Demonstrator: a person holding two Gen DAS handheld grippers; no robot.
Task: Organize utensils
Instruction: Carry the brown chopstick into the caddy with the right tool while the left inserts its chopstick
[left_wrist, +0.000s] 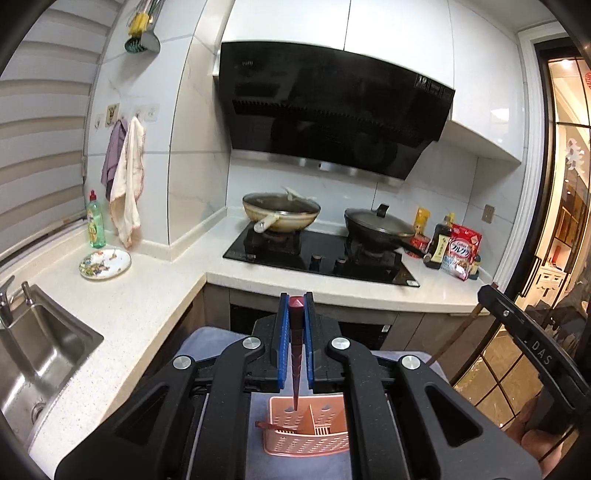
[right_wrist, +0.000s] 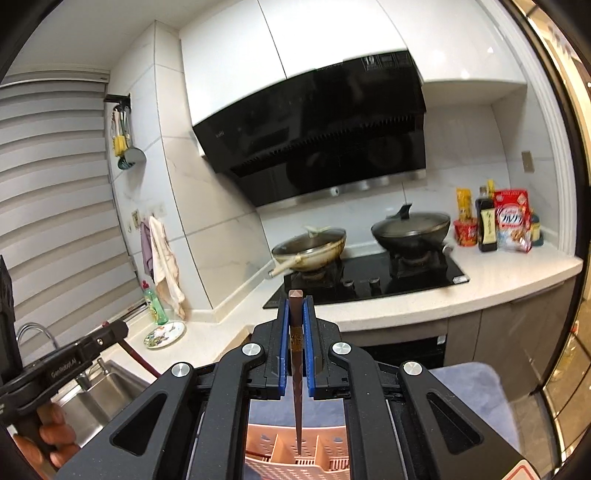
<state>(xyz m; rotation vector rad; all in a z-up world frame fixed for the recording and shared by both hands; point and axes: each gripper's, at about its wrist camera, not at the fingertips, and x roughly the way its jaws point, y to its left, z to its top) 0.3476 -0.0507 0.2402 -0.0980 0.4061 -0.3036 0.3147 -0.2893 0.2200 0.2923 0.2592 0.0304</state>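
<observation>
Each gripper (left_wrist: 296, 306) (right_wrist: 296, 301) clamped on one chopstick (left_wrist: 295, 350) (right_wrist: 296, 354); sink (left_wrist: 33, 354) fully visible only from left.

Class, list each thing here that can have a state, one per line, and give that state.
Left hand-held gripper: shut on red chopstick.
Right hand-held gripper: shut on brown chopstick.
Pink holder: upright, one utensil inside.
Pale wok: lidded.
Black wok: lidded.

Lighting, my two views: bright, even indoor light; glare on white cabinets (left_wrist: 399, 22); strong fisheye bending, dark corners; slight blur.
</observation>
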